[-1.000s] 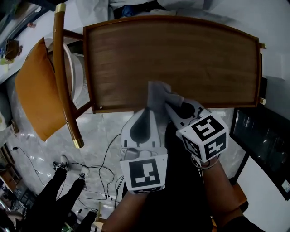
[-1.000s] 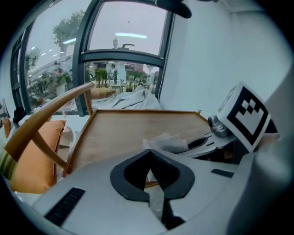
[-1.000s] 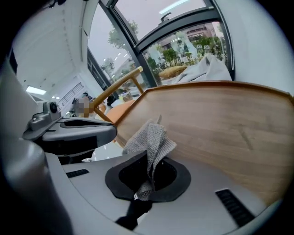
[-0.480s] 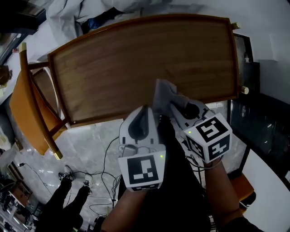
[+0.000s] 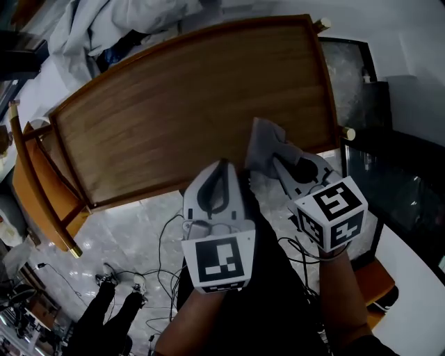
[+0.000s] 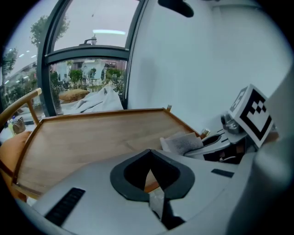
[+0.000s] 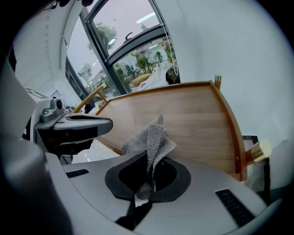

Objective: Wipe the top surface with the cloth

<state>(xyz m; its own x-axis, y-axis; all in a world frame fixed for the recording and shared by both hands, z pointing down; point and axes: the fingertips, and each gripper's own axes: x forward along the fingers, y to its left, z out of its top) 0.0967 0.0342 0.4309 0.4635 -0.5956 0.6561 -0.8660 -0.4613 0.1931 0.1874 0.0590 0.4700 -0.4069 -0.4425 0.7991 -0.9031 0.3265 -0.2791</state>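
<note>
A wooden table top [image 5: 181, 104] with a raised rim fills the upper head view. My right gripper [image 5: 272, 158] is shut on a grey knitted cloth [image 5: 263, 141], which hangs over the table's near edge close to its right corner. In the right gripper view the cloth [image 7: 151, 137] sticks up crumpled from the shut jaws, above the wood [image 7: 188, 114]. My left gripper [image 5: 221, 167] hovers just left of it at the near rim, shut and holding nothing. The left gripper view shows the cloth [image 6: 181, 142] and the right gripper [image 6: 216, 144] to its right.
A wooden chair with an orange cushion [image 5: 28, 188] stands at the table's left end. White sheeting [image 5: 118, 17] is heaped beyond the far edge. A dark glass cabinet [image 5: 389, 188] is at the right. Cables [image 5: 163, 240] lie on the marble floor below.
Both grippers and the cloth have shifted right along the table's near edge, from about its middle toward the right corner. Both grippers stay shut.
</note>
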